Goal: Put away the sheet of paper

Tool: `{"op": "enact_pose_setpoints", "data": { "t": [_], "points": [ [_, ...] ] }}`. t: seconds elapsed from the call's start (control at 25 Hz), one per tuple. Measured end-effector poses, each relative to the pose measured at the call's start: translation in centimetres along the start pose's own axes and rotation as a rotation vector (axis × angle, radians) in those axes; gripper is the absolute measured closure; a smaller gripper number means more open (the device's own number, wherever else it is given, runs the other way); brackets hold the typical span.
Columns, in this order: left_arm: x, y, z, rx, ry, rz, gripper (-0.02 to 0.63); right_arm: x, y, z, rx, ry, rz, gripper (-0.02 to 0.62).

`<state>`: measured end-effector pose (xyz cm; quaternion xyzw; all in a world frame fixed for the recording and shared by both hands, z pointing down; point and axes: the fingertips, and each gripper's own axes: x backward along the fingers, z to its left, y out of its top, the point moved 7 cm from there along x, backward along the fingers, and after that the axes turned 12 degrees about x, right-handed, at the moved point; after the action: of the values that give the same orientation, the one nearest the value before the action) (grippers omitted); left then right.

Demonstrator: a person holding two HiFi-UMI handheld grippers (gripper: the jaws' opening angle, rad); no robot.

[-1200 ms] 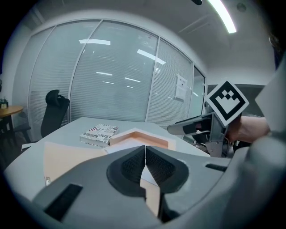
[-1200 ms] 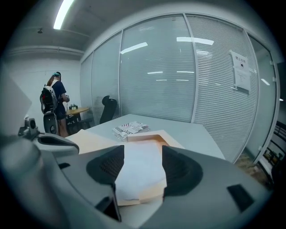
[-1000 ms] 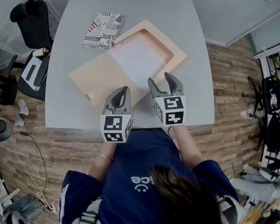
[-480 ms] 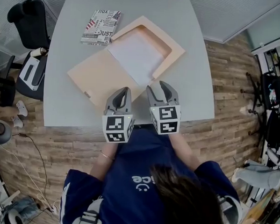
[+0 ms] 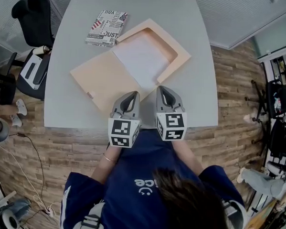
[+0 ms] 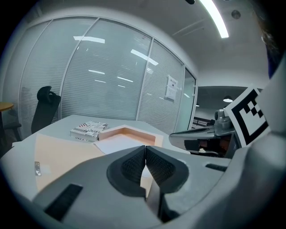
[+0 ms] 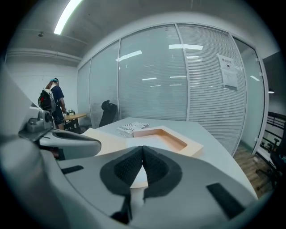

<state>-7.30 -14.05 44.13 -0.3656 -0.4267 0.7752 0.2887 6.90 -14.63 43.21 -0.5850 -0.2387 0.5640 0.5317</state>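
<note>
Since a second ago our right tongs (image 5: 165, 91) have just been closing and now sit pinched together on nothing. The left tongs (image 5: 132, 94) are likewise closed and empty. Both hang over the counter's (image 5: 202, 81) near edge, beside the open peach case (image 5: 182, 55). The sheet of paper (image 5: 138, 58) lies partly in its recessed tray and partly across the flat cover, so we likely close up to nudge it in with blunt tips.

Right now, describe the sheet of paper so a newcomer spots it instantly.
On the grey table lies an open peach box file. The sheet of paper rests mostly in its framed half. It is the only plain white thing there, unlike the printed book by the file's far-left edge.
</note>
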Motion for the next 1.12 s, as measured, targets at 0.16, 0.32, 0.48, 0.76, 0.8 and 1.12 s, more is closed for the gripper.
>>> {"op": "enact_pose_setpoints", "data": {
  "t": [0.16, 0.32, 0.48, 0.76, 0.8, 1.12],
  "points": [
    [-0.1, -0.1, 0.1, -0.001, 0.001, 0.008, 0.601, -0.1, -0.1, 0.5, 0.037, 0.004, 0.016, 0.588],
    [-0.2, -0.5, 0.6, 0.001, 0.015, 0.029, 0.601, -0.4, -0.1, 0.9, 0.050, 0.020, 0.021, 0.588],
    [-0.2, -0.5, 1.1, 0.012, 0.033, 0.037, 0.601, -0.8, -0.2, 1.2, 0.061, 0.034, 0.030, 0.588],
    [0.2, -1.0, 2.8, 0.022, 0.109, 0.069, 0.601, -1.4, -0.6, 2.5, 0.066, 0.036, 0.071, 0.589],
    [0.3, -0.9, 2.9, 0.021, 0.111, 0.072, 0.601, -1.5, -0.5, 2.6, 0.063, 0.038, 0.073, 0.588],
    [0.6, -0.9, 4.1, 0.026, 0.176, 0.049, 0.601, -1.9, -0.7, 2.9, 0.073, 0.035, 0.076, 0.589]
  ]
}}
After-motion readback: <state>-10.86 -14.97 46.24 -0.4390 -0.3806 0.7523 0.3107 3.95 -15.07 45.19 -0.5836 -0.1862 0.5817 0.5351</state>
